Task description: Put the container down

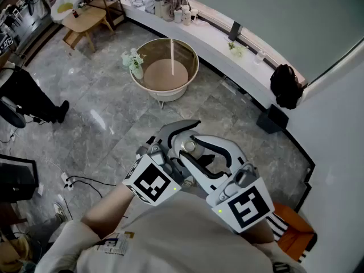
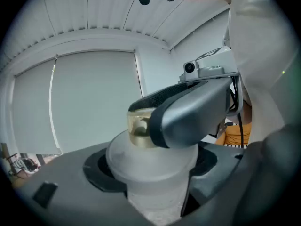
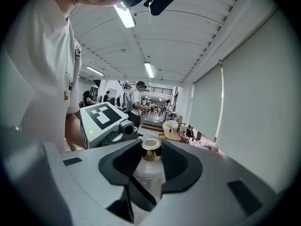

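Note:
I hold the container (image 1: 188,147), a frosted white bottle with a gold cap, close in front of my chest and high above the floor. In the left gripper view its wide body (image 2: 150,173) fills the space between the jaws of my left gripper (image 2: 153,171), which grip it at their widest. My right gripper (image 3: 151,158) is shut on the gold cap (image 3: 151,147), with the bottle's body (image 3: 148,180) below the pads. In the left gripper view one right jaw covers most of the cap (image 2: 137,128). In the head view both grippers (image 1: 181,144) (image 1: 196,152) meet at the bottle.
Far below lies a grey marble floor with a round basket-rimmed table (image 1: 195,67), a white ledge (image 1: 216,38) with small items, a black bag (image 1: 284,87), a wooden table (image 1: 85,19) and cables (image 1: 79,181). A person's dark leg (image 1: 28,95) stands at the left.

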A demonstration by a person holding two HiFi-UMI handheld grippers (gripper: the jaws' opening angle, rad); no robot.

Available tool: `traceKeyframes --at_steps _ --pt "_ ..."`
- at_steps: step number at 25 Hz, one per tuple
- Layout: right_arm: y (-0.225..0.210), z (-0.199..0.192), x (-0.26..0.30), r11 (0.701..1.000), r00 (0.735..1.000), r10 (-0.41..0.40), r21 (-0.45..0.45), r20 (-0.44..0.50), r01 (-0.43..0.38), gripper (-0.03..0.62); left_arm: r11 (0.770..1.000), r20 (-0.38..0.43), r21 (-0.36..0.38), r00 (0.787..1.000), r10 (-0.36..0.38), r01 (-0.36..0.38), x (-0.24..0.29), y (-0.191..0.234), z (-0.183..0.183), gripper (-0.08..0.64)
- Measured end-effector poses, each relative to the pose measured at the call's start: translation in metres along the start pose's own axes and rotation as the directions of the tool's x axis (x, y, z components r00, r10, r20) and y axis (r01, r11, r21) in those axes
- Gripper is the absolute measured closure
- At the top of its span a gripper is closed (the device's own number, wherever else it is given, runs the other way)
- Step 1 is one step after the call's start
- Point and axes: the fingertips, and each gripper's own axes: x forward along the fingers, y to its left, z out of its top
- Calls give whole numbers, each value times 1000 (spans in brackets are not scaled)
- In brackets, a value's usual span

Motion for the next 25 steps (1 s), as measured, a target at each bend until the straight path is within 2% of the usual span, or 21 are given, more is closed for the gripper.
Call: traceKeyframes --at_steps 8,12,20,25 --pt "-2 -3 -6 1000 1000 4 -1 -2 -4 465 1000 -32 -11 999 -20 19 5 -7 0 206" --pt "-7 -6 -14 1000 1000 0 4 -2 0 465 1000 -8 -2 1000 -3 3 14 -7 3 206" --pt "-20 -18 -23 1000 1000 16 7 2 -16 465 1000 -43 -26 999 -3 2 34 -12 -1 206" --pt "-35 -25 -33 999 999 36 17 18 -36 465 1000 -45 -20 999 21 -22 53 -9 -1 206"
